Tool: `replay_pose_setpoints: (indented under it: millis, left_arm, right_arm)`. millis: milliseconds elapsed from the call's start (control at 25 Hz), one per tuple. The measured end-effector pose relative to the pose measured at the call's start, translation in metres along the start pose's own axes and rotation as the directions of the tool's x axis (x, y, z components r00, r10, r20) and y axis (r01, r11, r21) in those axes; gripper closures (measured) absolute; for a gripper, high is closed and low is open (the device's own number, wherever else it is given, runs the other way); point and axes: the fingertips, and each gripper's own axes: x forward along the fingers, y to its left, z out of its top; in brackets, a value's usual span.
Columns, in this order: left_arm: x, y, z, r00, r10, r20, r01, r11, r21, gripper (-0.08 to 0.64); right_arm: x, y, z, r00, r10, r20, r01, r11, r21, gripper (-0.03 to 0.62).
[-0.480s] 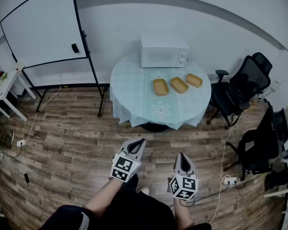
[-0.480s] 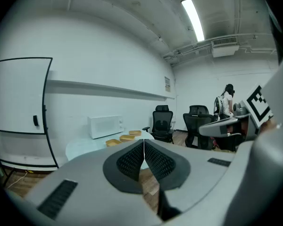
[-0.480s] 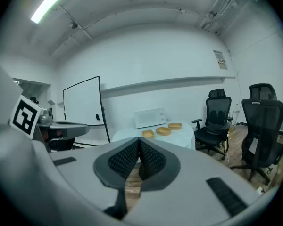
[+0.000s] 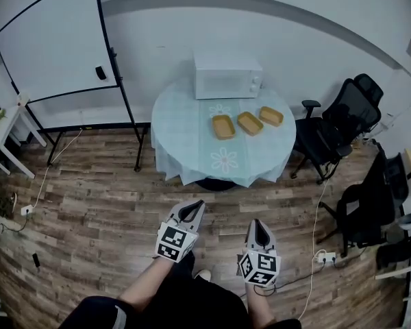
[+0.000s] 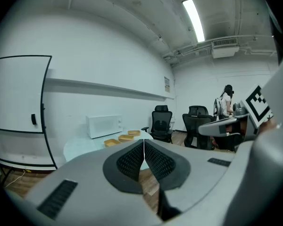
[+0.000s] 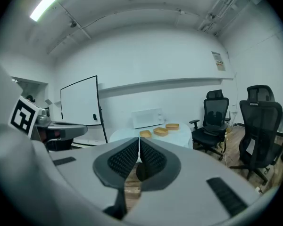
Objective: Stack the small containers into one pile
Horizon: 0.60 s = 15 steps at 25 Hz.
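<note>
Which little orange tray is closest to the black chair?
The rightmost tray in the row of three on the round table, at the end toward the black chair; the other two lie further left.

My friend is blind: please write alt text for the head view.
Three tan containers lie unstacked in a row on a round table by a white microwave. The left claw and right claw, both shut, hover over wooden floor.

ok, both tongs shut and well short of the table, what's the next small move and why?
Probably step up to the table. The three containers lie side by side on it, unstacked, while the left tongs and right tongs hang shut and empty over the floor, seemingly out of reach.
</note>
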Motion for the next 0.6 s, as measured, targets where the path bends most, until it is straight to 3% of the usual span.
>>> replay_pose_setpoints:
  millis: [600]
  left_arm:
    - [0.019,-0.005,0.002,1.0,-0.018,-0.012,0.018,1.0,-0.004,0.546]
  right_arm:
    - [0.008,-0.012,-0.001,1.0,0.007,-0.027,-0.007,1.0,0.005,0.566]
